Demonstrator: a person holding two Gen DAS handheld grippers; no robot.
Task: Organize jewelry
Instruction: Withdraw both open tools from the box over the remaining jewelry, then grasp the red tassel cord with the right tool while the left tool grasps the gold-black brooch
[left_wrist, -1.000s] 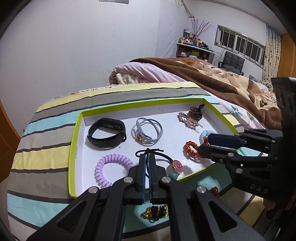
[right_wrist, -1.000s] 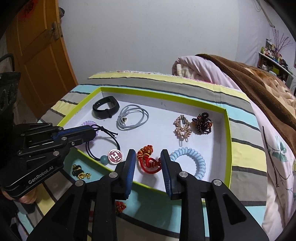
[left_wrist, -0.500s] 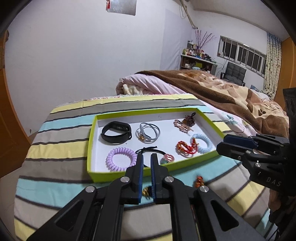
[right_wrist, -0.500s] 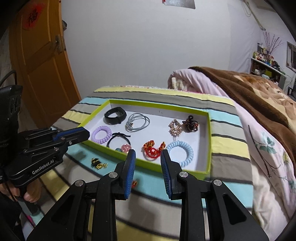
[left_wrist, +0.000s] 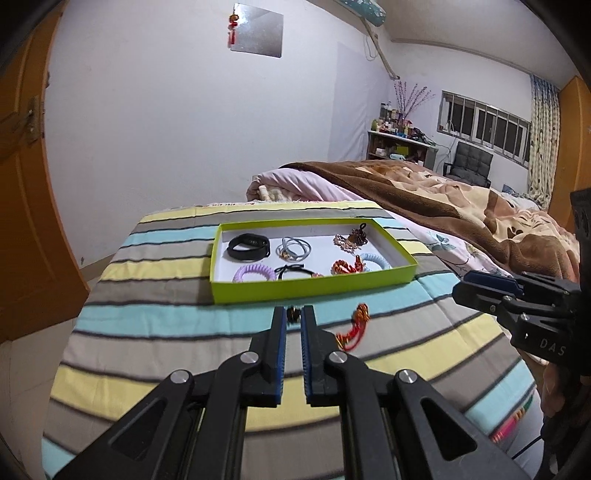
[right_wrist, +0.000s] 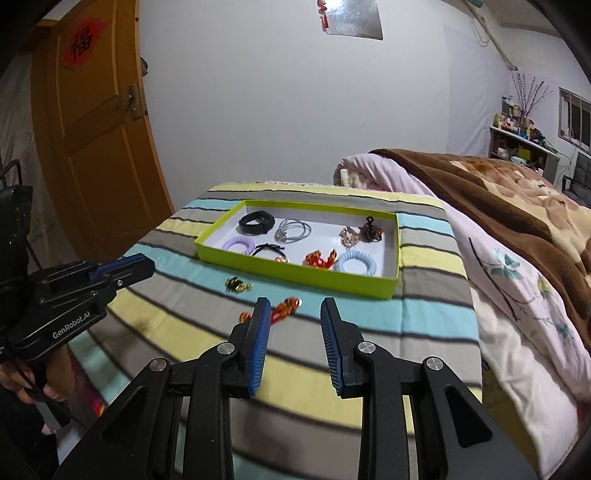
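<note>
Lying loose on the striped cloth (right_wrist: 424, 314) in the lower middle of both views: a gold-and-black piece (right_wrist: 238, 285) and a red-and-orange beaded piece (right_wrist: 286, 307), both outside the green tray (right_wrist: 295, 272). Peeking between the tips of the left gripper (left_wrist: 294, 317) in its own view, the gold-and-black piece, blurred and not clearly touched; fingers (left_wrist: 279, 347) held narrowly apart, gripping nothing. Sitting just right of those tips, the red-and-orange piece (left_wrist: 356, 326). Partly hidden in the right view behind the left finger (right_wrist: 258, 339) of the right gripper (right_wrist: 294, 308), the same red piece; fingers spread wide with bare cloth between them, holding nothing.

Resting farther up the frame inside the tray: black band (left_wrist: 247, 246), grey cord loop (left_wrist: 294, 246), purple coil (left_wrist: 254, 274), black hair tie (left_wrist: 295, 271), red knot charm (left_wrist: 345, 266), blue coil (left_wrist: 375, 261), and a gold clip and dark claw clip (left_wrist: 351, 238) at the upper right corner.

Crowding the left edge of the right view, the left gripper (right_wrist: 122, 271); crowding the right edge of the left view, the right gripper (left_wrist: 480, 291). Bordering the cloth at right, a brown blanket (right_wrist: 517, 206); at left, an orange door (right_wrist: 96, 140). Stretching open between tray front and fingertips, striped cloth.
</note>
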